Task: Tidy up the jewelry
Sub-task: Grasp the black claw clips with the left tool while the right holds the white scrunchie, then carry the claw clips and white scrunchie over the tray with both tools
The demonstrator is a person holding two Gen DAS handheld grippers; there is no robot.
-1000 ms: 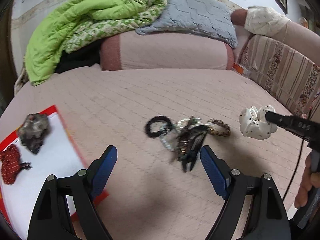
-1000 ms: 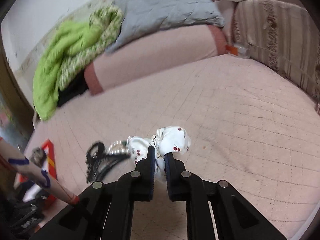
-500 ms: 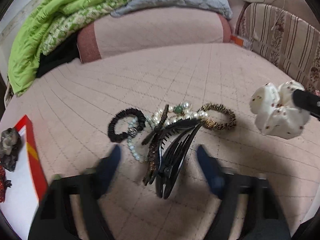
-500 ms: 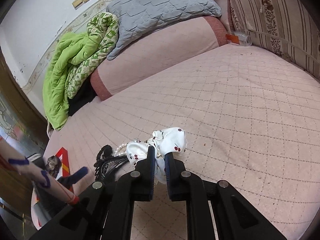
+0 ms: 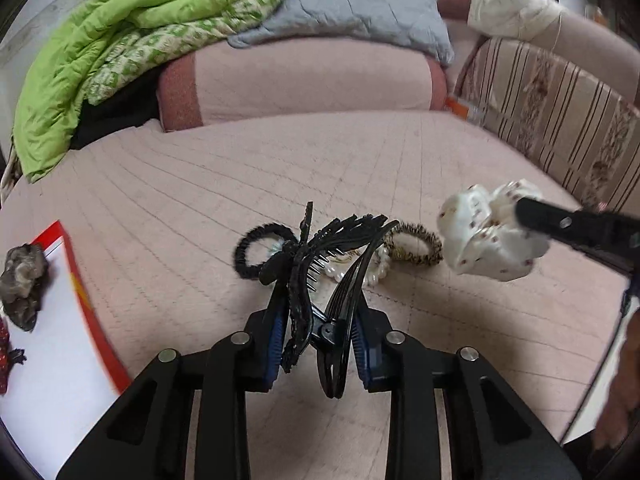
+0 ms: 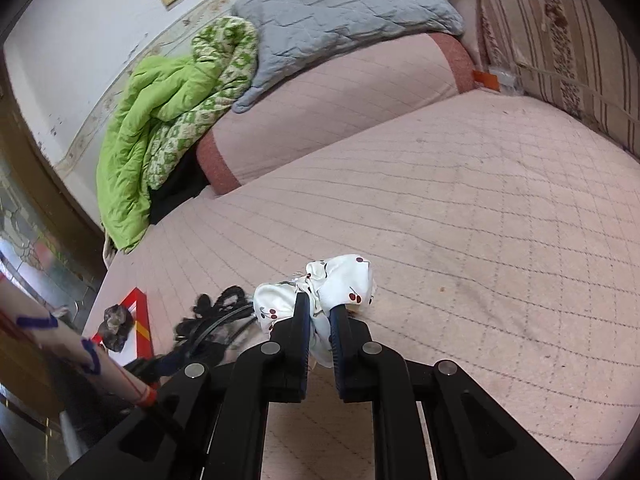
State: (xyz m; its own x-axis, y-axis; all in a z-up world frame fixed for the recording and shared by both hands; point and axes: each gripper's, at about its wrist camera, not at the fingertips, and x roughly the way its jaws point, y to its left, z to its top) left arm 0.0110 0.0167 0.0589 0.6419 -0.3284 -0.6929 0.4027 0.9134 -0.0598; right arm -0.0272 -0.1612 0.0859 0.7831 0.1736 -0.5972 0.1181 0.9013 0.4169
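Observation:
My left gripper point(image 5: 320, 332) is shut on a black hair clip point(image 5: 332, 280) and holds it above the pink bed cover. Beyond it lie a black scrunchie point(image 5: 256, 248), a pearl bracelet point(image 5: 376, 268) and a leopard hair tie point(image 5: 416, 242). My right gripper point(image 6: 320, 312) is shut on a white cherry-print scrunchie point(image 6: 320, 292), held in the air; that scrunchie also shows in the left wrist view point(image 5: 488, 240). A white tray with a red rim point(image 5: 80, 280) at the left holds a grey scrunchie point(image 5: 22, 284) and a red one point(image 5: 4, 360).
A pink bolster point(image 5: 296, 80) lies at the back under a green quilt point(image 5: 100, 60) and a grey pillow point(image 5: 352, 12). A striped cushion point(image 5: 560, 120) bounds the right side. The tray also shows in the right wrist view point(image 6: 140, 320).
My left gripper moved forward to the pile, shut on the black hair clip and lifted it. My right gripper keeps its hold on the white scrunchie.

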